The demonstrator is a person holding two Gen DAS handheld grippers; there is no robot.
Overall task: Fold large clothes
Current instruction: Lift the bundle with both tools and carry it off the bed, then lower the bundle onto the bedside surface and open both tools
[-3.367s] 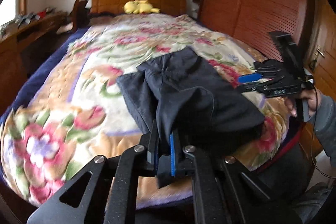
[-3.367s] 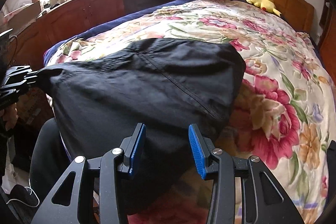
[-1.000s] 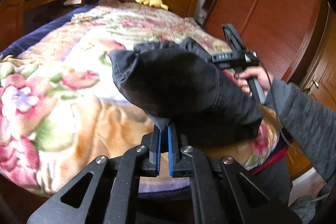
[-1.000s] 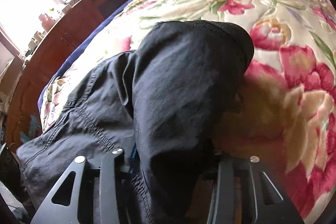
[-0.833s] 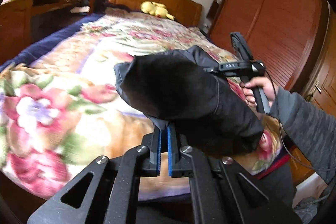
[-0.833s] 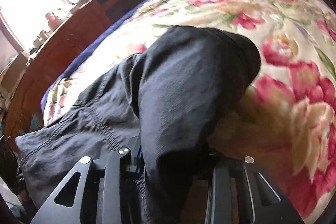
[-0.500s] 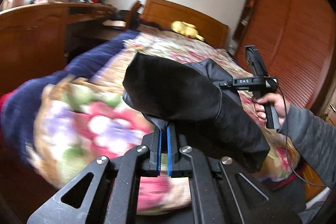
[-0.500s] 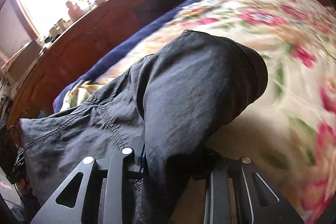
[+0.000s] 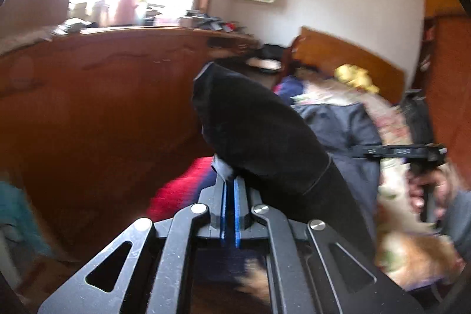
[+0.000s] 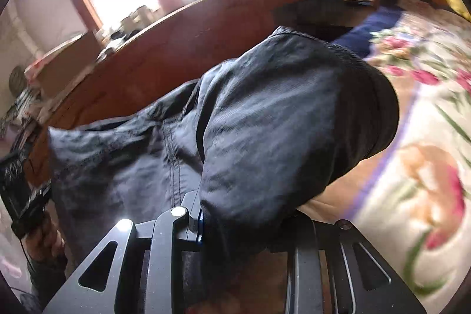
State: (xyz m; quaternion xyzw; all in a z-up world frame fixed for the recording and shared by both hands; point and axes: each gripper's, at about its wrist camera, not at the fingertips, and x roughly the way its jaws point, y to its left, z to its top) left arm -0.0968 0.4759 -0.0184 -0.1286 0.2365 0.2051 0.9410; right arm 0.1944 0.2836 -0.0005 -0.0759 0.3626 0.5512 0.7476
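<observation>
A large dark garment (image 9: 265,137) hangs in the air between both grippers, bunched and partly folded over itself. My left gripper (image 9: 229,190) is shut on a corner of it, its blue pads pressed together on the cloth. In the left wrist view my right gripper (image 9: 397,150) shows at the right, held by a hand (image 9: 426,190). In the right wrist view the garment (image 10: 279,114) drapes over my right gripper (image 10: 244,219), which is shut on a thick fold; only one blue pad (image 10: 200,222) shows. The left gripper (image 10: 17,187) appears at the left edge.
The bed with a floral quilt (image 10: 426,108) lies to the right, with a yellow plush toy (image 9: 353,77) by the wooden headboard (image 9: 338,55). A long wooden cabinet (image 9: 103,93) with clutter on top runs under a bright window on the left.
The right gripper, open at first, has shut on the garment. Both grippers have swung left with it, from over the bed toward the wooden cabinet; the views are motion-blurred.
</observation>
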